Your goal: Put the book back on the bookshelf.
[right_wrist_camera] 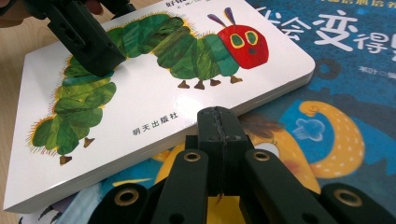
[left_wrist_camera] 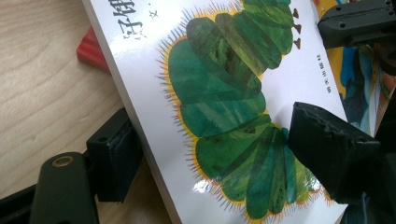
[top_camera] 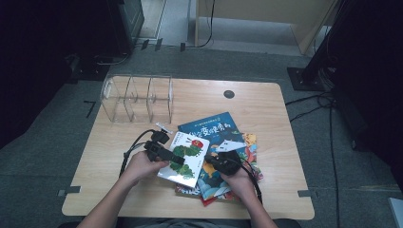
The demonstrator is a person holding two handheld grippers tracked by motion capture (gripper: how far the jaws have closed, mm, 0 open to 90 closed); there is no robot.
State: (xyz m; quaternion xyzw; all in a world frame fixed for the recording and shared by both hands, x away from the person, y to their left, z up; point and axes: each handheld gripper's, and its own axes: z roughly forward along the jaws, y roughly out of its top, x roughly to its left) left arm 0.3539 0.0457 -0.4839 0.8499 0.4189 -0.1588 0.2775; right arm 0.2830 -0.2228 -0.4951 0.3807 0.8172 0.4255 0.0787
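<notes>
The left gripper [top_camera: 172, 157] pinches the caterpillar board book [top_camera: 186, 158] at centre frame, lifting it off the book pile [top_camera: 228, 178]. The right gripper [right_wrist_camera: 218, 122], jaws pressed together, nudges its edge; next, carry it clear.

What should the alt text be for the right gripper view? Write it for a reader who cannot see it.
The right gripper, jaws shut together and holding nothing, points at the edge of a white caterpillar book lying on a blue picture book. At upper left, the left gripper clamps the white book's far side.
</notes>
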